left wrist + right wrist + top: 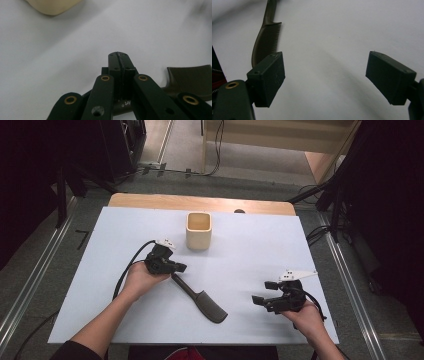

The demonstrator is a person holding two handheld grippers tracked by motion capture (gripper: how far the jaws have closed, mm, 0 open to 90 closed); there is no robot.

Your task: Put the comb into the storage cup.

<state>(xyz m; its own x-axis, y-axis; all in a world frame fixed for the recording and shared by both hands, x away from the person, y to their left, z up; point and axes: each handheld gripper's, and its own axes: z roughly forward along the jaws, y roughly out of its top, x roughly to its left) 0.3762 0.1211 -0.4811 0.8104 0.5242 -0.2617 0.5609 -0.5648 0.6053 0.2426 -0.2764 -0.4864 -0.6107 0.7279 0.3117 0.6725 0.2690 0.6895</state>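
While my left gripper (176, 268) is pinching the comb (201, 299) by its handle end, teeth lying on the white table (250, 255), I'm aiming to lift level toward the cup (199, 230); my right gripper (263, 300) is idling spread wide

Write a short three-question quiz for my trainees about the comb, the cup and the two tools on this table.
1. True or false: the left tool is shut on the handle of the comb.
2. Are the jaws of the right tool open or shut?
3. Where does the cup stand? A) lying on its side by the right tool. B) upright beyond the left tool, toward the far edge of the table. C) on top of the comb.

Key: 1 true; 2 open, holding nothing; 3 B.
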